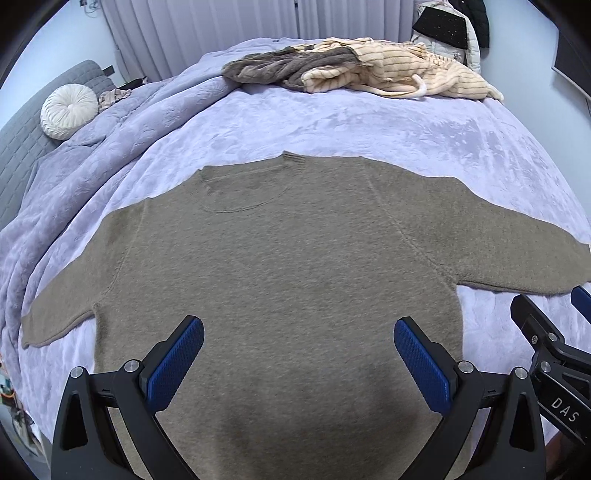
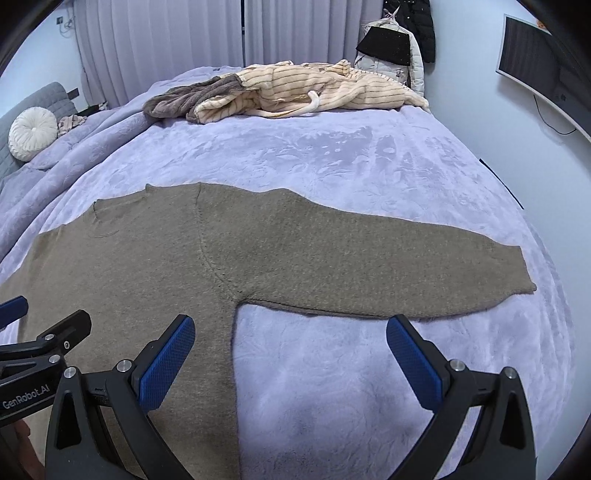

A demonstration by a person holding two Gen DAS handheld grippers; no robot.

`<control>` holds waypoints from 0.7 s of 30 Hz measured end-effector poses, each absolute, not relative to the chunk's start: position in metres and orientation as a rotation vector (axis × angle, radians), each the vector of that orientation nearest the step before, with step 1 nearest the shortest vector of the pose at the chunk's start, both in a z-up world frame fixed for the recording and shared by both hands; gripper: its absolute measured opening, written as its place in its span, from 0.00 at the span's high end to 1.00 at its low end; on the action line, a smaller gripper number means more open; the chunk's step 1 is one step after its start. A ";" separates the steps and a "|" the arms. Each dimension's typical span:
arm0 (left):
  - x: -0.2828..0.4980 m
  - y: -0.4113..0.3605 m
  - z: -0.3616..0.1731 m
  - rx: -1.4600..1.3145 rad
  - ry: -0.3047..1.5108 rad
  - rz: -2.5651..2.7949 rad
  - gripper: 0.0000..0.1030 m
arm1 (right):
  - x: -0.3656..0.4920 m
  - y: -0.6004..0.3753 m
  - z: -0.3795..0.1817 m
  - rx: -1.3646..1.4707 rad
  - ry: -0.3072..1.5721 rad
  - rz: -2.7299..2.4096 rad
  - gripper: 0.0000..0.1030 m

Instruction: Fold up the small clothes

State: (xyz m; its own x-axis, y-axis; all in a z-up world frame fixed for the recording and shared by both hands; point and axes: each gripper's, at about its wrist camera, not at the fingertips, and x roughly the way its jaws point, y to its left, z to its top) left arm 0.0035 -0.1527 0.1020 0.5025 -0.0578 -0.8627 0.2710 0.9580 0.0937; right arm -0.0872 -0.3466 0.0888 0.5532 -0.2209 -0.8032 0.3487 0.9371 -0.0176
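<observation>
A taupe knit sweater (image 1: 295, 266) lies flat and face down or face up — the pictures do not settle which — on a lavender fleece blanket (image 1: 332, 125) covering a bed, its neckline pointing away toward the far curtains (image 1: 192, 29) and both sleeves stretched out to the sides. The left gripper (image 1: 299, 363) hovers above the sweater's lower body, its two blue-padded fingers (image 1: 173, 369) spread wide with nothing between them but the knit below. The right gripper (image 2: 290, 363) hangs just beside it, also spread wide and empty; it straddles the sweater's right side edge, one finger over the fabric and the other over bare blanket, with the right sleeve (image 2: 388, 273) running across just ahead of its fingertips. Each gripper shows at the edge of the other's wrist view, the two close together near the hem. Whether either one touches the cloth cannot be told. At the far end of the bed sits a rumpled heap of clothes (image 1: 362, 70), cream striped and grey-brown pieces tangled together, well apart from the sweater. A round white cushion (image 1: 68, 110) rests against a grey headboard (image 1: 22, 147) to the left, and dark jackets (image 2: 402, 40) hang by the wall beyond the bed.
</observation>
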 end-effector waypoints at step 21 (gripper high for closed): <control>0.020 -0.267 0.085 0.335 1.060 -0.295 0.00 | -0.103 -0.473 0.066 0.277 0.948 -0.515 0.00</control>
